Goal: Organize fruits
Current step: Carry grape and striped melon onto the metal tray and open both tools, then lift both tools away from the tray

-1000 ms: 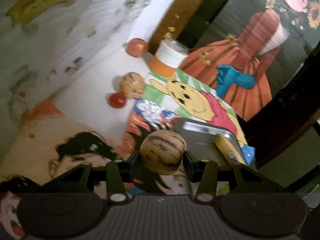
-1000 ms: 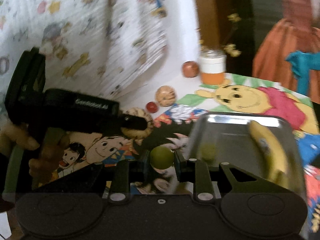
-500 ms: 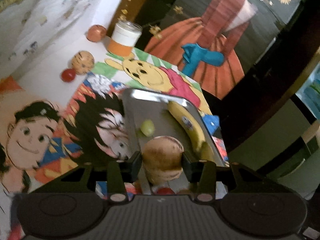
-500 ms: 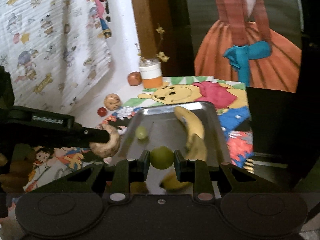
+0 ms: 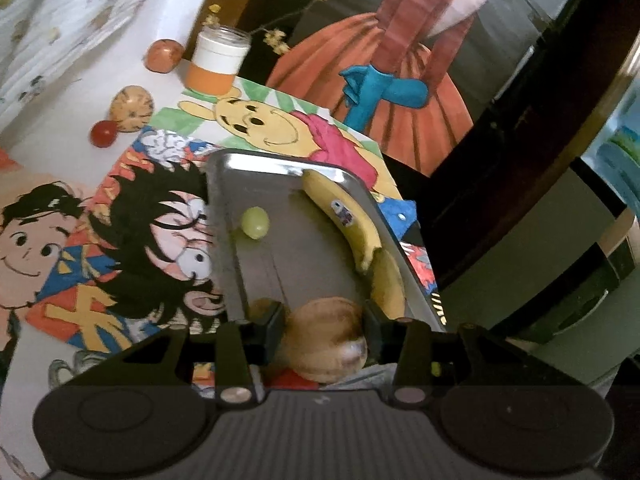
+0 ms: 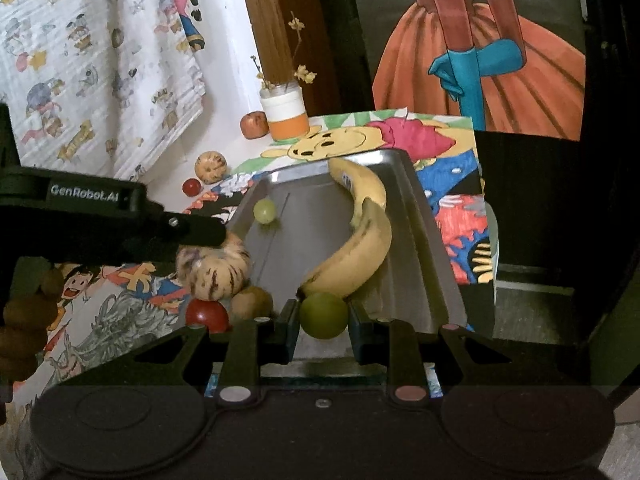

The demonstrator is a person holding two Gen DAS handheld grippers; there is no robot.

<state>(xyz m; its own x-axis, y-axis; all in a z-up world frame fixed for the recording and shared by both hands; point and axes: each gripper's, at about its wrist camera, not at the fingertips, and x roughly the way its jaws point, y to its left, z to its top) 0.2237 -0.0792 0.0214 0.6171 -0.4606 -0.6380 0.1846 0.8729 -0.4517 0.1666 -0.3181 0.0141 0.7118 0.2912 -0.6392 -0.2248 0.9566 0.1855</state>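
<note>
Since a second ago both grippers have come over the metal tray (image 6: 432, 264). The left gripper (image 5: 324, 336) clamps a striped melon (image 5: 326, 346) at the tray's near left edge; the right gripper (image 6: 323, 316) grips a green fruit (image 6: 323, 314), with two bananas (image 6: 356, 256) just ahead and a grape (image 6: 264, 211) farther ahead-left

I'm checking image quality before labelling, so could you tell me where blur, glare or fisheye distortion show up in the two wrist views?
Left wrist view: the striped melon in the left gripper looks soft; the metal tray glares along its far rim. Right wrist view: sharper, the green fruit in the right gripper is crisp. Both bend straight lines near dark corners.
</note>
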